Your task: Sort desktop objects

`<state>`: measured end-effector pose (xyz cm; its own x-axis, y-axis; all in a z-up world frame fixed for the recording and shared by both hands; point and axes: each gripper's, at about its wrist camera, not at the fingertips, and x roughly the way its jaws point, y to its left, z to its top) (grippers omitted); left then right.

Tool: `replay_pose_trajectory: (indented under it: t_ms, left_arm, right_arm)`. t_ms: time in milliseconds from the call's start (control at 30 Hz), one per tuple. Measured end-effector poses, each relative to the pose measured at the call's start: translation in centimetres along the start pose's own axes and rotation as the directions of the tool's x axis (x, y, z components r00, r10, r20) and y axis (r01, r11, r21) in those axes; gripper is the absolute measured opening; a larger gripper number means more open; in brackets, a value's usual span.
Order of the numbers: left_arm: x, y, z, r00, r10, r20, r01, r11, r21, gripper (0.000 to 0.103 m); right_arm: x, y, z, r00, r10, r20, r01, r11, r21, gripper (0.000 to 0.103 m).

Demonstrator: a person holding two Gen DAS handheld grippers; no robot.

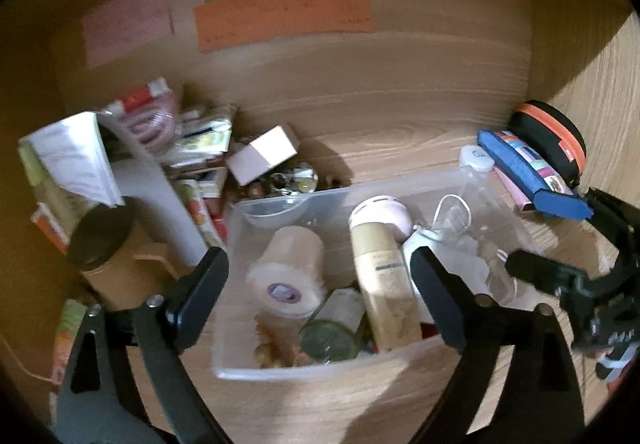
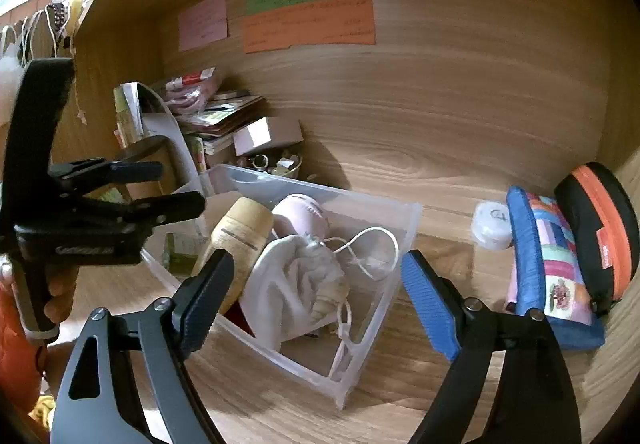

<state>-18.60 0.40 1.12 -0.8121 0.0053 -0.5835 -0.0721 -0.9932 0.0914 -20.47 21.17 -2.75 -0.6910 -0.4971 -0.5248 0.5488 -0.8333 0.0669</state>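
We see a wood-grain desk (image 2: 420,147) carrying a clear plastic bin (image 2: 404,240) near its middle. To the right lie a small white round case (image 2: 492,226), a blue patchwork pouch (image 2: 548,268) and a black-and-orange zip case (image 2: 600,228), close together. At back left sits a heap of booklets and packets (image 1: 192,147) with a small white box (image 1: 262,153).

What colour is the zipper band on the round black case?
Orange. The round black case shows it best in the right wrist view.
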Motion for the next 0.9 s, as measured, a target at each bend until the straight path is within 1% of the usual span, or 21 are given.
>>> replay_pose_trajectory:
  t_ms: [133,233,300,400,433,500,533,567,667,767,800,833,900]
  left_arm:
    - [-1.9,0.1,-0.6,0.999,0.028,0.017,-0.028,1.0,-0.002,0.096]
    - [-3.4,0.3,-1.0,0.999,0.02,0.032,-0.019,0.999,-0.025,0.097]
    - [-4.5,0.3,-1.3,0.999,0.017,0.048,-0.015,0.999,-0.041,0.098]
    - [-6.1,0.3,-1.6,0.997,0.007,0.071,-0.003,0.998,-0.058,0.099]
    - [-6.7,0.2,-1.8,0.997,-0.004,0.073,0.009,0.998,-0.06,0.099]
    - [-7.6,0.2,-2.1,0.997,-0.017,0.076,0.022,0.998,-0.063,0.099]
    - [-8.0,0.2,-2.2,0.997,-0.019,0.08,0.024,0.998,-0.064,0.099]
    - [-8.4,0.1,-2.4,0.996,-0.016,0.085,0.022,0.998,-0.067,0.1]
    - [-9.6,0.1,-3.0,0.995,0.004,0.1,0.004,0.997,-0.082,0.101]
    - [-10.8,0.2,-3.6,0.993,0.001,0.117,0.01,0.995,-0.098,0.102]
    - [-11.3,0.2,-3.8,0.992,0.011,0.125,0.002,0.994,-0.106,0.102]
    - [-11.6,0.1,-4.0,0.991,0.024,0.131,-0.009,0.994,-0.109,0.102]
    - [-12.1,0.1,-4.2,0.989,0.042,0.143,-0.027,0.994,-0.109,0.102]
  right_arm:
    - [-0.3,0.0,0.4,1.0,-0.015,-0.013,0.015,1.0,0.01,0.084]
    - [-1.4,0.0,1.0,0.999,-0.007,-0.037,0.009,0.997,0.072,0.084]
    - [-1.9,0.1,1.0,0.999,0.004,-0.034,-0.001,0.997,0.082,0.084]
    - [-4.7,1.6,0.9,1.0,0.004,0.006,-0.004,0.997,0.076,0.085]
    - [-4.7,1.6,0.9,1.0,0.004,0.006,-0.004,0.997,0.076,0.087]
    - [-5.8,2.2,0.8,1.0,-0.005,0.027,0.003,0.997,0.073,0.096]
    - [-7.3,2.9,0.8,0.998,-0.022,0.061,0.018,0.997,0.073,0.102]
    - [-7.3,2.9,0.8,0.998,-0.022,0.061,0.018,0.997,0.073,0.103]
    - [-9.4,3.8,0.6,0.993,-0.053,0.103,0.046,0.996,0.07,0.103]
    - [-10.3,4.3,0.3,0.991,-0.071,0.114,0.063,0.995,0.072,0.103]
    - [-10.8,4.8,-0.2,0.988,-0.103,0.118,0.095,0.993,0.067,0.103]
    - [-10.8,4.8,-0.2,0.988,-0.103,0.118,0.095,0.993,0.067,0.103]
    - [-11.4,5.6,-1.2,0.984,-0.133,0.119,0.126,0.99,0.068,0.103]
